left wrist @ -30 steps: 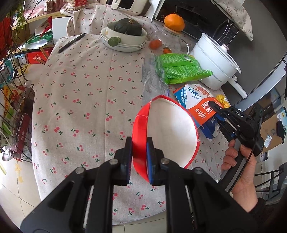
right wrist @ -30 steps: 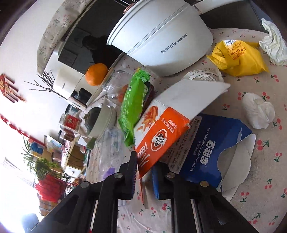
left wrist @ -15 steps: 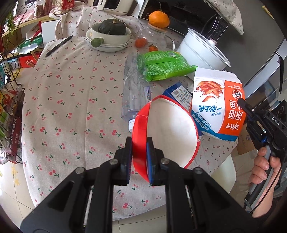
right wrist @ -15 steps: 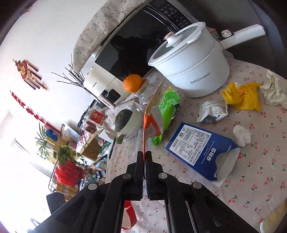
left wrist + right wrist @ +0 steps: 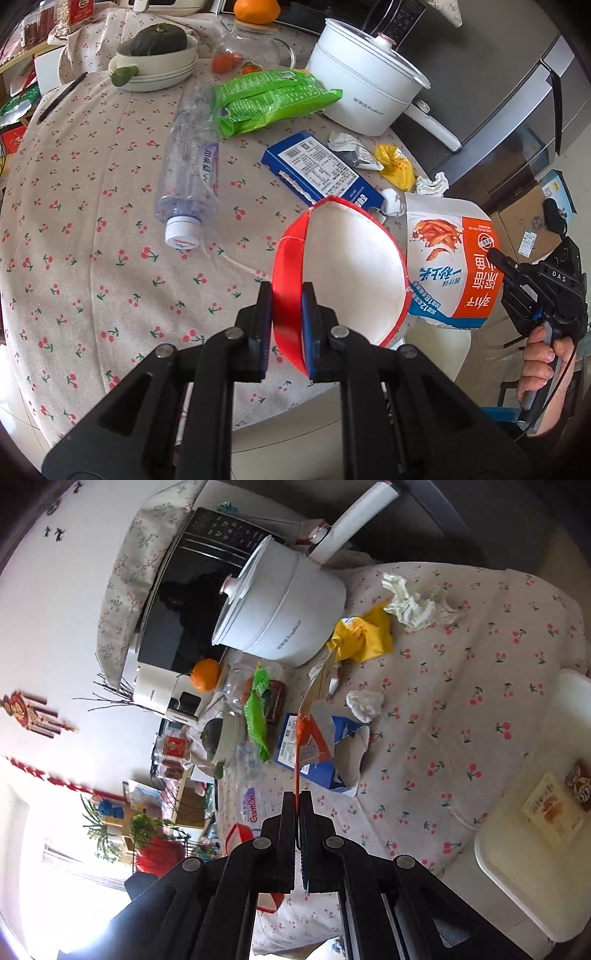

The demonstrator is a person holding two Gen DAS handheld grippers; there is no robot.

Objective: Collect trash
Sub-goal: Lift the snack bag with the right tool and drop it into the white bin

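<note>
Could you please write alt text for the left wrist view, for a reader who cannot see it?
The left gripper pinches the rim of a red paper bowl over a cherry-print tablecloth, while the right gripper lifts an orange-and-white snack bag beside it. Behind lie a plastic bottle, blue box, green packet and white pot.

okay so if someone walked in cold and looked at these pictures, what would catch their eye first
Probably the red paper bowl with its white inside, pinched by its rim in the left gripper at the near edge of the table. Just right of it, the right gripper holds up an orange-and-white snack bag. Behind them, a clear plastic bottle lies on its side on the cherry-print tablecloth.
</note>
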